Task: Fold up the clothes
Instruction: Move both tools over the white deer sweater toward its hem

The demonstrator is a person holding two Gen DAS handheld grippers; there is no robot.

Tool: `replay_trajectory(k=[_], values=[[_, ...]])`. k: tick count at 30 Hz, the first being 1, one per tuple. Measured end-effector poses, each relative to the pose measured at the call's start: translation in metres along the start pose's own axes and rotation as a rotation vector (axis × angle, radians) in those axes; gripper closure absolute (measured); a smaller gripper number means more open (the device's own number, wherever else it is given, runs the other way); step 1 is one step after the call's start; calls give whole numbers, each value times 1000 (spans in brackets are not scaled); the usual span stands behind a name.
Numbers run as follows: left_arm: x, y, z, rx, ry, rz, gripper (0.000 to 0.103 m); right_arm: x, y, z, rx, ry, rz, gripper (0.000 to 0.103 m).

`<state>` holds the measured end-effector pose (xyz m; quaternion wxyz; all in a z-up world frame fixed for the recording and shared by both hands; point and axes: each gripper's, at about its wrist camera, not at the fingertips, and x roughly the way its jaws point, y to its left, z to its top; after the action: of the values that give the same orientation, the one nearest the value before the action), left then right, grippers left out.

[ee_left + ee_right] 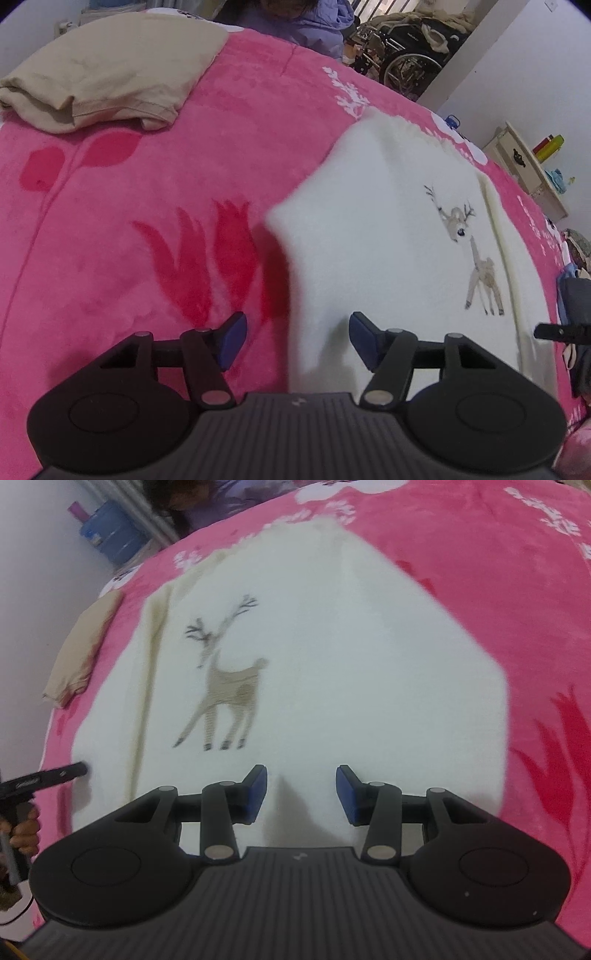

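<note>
A white fleece garment (388, 229) with embroidered deer lies spread flat on the pink blanket (129, 221). My left gripper (297, 341) hovers open over its near left edge, blue pads apart, holding nothing. In the right wrist view the same white garment (332, 646) fills the middle, deer motif (225, 690) to the left. My right gripper (301, 794) is open just above its near hem, nothing between the fingers. A folded beige garment (107, 74) rests at the blanket's far left corner.
A person in a lilac jacket (314, 26) sits beyond the bed's far edge. A wheelchair (406, 48) and a small shelf (528, 166) stand by the wall. A blue water jug (110, 531) is near a radiator. The other gripper's tip (55, 773) and a hand (26, 830) show at left.
</note>
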<state>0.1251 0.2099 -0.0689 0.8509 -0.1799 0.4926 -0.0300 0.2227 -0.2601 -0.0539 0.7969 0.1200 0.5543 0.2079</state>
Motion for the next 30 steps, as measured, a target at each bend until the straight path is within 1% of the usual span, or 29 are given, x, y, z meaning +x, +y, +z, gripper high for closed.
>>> replay_trajectory(k=[6, 9, 12, 15, 16, 20, 23, 25, 27, 30], values=[[14, 2, 12, -1, -47, -5, 40, 7, 20, -1, -61, 22, 28, 58], [21, 1, 14, 9, -59, -2, 40, 11, 32, 6, -81, 43, 52, 58], [22, -1, 14, 6, -79, -4, 40, 14, 57, 29, -126, 83, 106, 58], [22, -1, 12, 6, -95, -10, 41, 20, 96, 56, -187, 100, 154, 58], [21, -1, 12, 9, -98, -13, 41, 23, 109, 66, -203, 106, 172, 56], [21, 2, 13, -7, -113, -35, 41, 52, 162, 94, -197, 151, 228, 51], [20, 4, 12, -23, -133, -57, 41, 83, 199, 107, -202, 198, 222, 50], [18, 1, 11, -10, -150, -95, 43, 104, 219, 113, -195, 225, 217, 50], [18, -5, 10, 15, -155, -132, 44, 120, 230, 118, -176, 239, 219, 50], [18, -18, 6, 78, -170, -123, 44, 141, 235, 124, -110, 273, 217, 46]])
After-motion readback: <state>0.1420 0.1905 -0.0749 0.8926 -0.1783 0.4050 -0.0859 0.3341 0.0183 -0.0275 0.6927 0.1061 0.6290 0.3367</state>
